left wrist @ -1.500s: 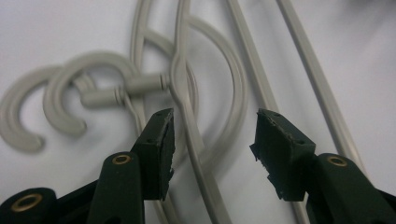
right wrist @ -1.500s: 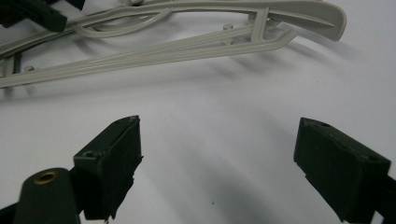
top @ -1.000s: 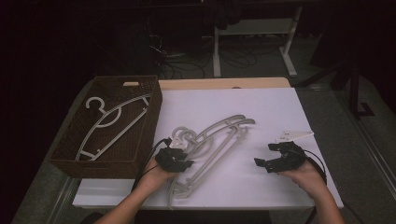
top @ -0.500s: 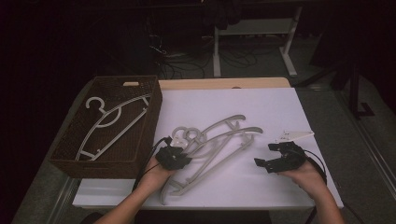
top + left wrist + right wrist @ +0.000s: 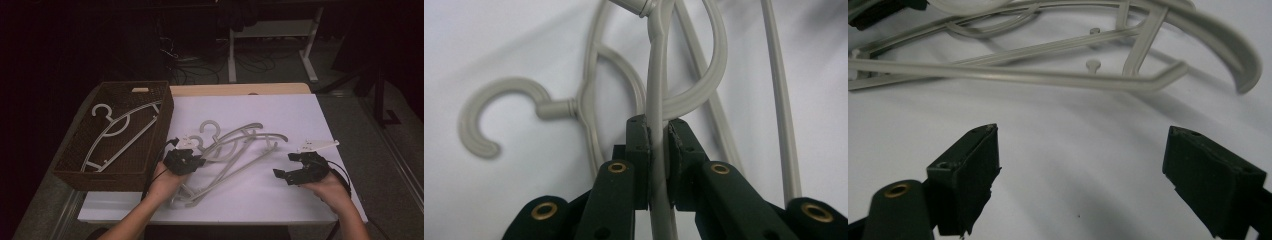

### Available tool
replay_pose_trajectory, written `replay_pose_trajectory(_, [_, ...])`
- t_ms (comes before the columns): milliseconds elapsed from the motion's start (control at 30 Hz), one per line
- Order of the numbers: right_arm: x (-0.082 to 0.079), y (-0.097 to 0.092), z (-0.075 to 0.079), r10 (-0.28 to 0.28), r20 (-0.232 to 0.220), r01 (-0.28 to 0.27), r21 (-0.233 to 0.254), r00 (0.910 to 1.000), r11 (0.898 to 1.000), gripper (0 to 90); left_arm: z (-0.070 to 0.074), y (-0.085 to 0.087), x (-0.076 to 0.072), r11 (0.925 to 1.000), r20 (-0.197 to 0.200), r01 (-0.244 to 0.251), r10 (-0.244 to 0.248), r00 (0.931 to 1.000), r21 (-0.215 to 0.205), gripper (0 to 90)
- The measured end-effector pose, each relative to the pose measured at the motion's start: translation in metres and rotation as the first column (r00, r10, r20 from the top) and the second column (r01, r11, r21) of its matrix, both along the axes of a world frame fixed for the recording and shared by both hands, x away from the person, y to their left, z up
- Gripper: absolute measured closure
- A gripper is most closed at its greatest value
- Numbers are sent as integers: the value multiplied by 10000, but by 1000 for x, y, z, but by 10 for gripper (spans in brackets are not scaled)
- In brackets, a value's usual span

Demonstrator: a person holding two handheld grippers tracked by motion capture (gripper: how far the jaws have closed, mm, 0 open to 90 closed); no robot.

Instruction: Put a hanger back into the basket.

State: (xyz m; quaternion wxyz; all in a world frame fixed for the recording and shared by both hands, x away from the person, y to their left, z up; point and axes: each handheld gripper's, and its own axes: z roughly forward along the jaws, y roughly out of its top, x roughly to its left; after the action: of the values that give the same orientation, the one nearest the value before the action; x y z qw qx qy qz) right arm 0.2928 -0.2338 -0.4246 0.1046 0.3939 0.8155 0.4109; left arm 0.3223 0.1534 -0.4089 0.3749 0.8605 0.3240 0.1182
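Left gripper (image 5: 657,145): jaws pinched on grey hanger (image 5: 655,90); seemingly the pile's top one
Right gripper (image 5: 1080,165): jaws spread, nothing between

The table (image 5: 300,107) before you carries a white sheet. A brown wicker basket (image 5: 155,122) stands left of your left claw (image 5: 192,161); grey hangers (image 5: 240,145) lie between both claws.

My left gripper (image 5: 184,161) clamped on grey hanger (image 5: 235,150) atop hanger pile, white table (image 5: 300,115) centre. My right gripper (image 5: 300,169) jaws apart, resting near table's right edge. Wicker basket (image 5: 75,170) at left, one hanger inside (image 5: 117,135).
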Motion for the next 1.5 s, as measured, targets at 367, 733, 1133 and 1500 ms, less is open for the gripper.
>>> replay_pose_trajectory(367, [0,-1,1,-10,24,9,99,10000,10000,143,79,7,12,9996,990,204,-182,9949,-212,815])
replay_pose_trajectory(733, [0,-2,0,-51,-7,51,105,10000,9999,144,145,69,45,9998,1757,-188,170,9843,86,816])
replay_pose_trajectory(1133, [1,-2,-1,-152,-44,152,101,9999,9998,144,156,183,66,9784,2122,-1979,1813,9603,595,816])
replay_pose_trajectory(1500, [2,-1,-2,-187,-86,187,61,9998,9998,144,134,263,67,9348,1918,-3318,3051,9328,1265,816])
